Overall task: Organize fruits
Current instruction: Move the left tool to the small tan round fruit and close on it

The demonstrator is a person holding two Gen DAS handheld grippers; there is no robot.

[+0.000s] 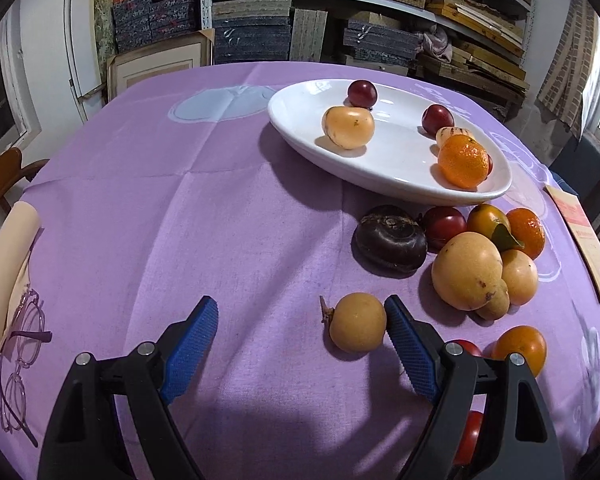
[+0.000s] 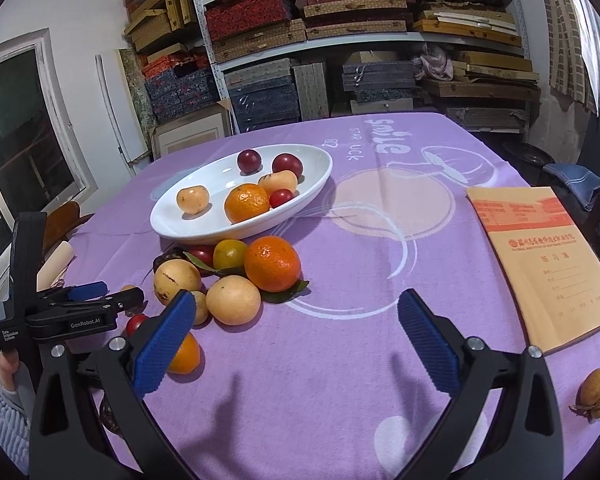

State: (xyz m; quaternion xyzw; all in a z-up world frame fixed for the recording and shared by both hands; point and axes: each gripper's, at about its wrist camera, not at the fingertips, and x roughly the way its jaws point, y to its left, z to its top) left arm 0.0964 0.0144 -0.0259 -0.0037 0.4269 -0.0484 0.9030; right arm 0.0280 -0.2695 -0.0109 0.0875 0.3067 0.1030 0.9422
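Left wrist view: I hold the left gripper [image 1: 302, 322] wide open and empty above the purple cloth [image 1: 180, 216]. The small tan fruit [image 1: 356, 322] lies between the jaws, hard against the right-hand pad; whether pad and fruit touch I cannot tell. To do this step well, I judge that I should shift the gripper toward the fruit until it sits centred, then close slowly, since a round fruit can roll out from an off-centre pinch. The white dish [image 1: 296, 128] stands farther back and already holds several fruits. A loose pile, led by the large yellow fruit [image 1: 466, 270], waits just in front of the dish.

Right wrist view: the right gripper [image 2: 296, 320] is also wide open, holding and touching nothing, over bare cloth. The big orange [image 2: 272, 264] lies beyond its left-hand pad. A notebook [image 2: 540, 256] lies well apart.
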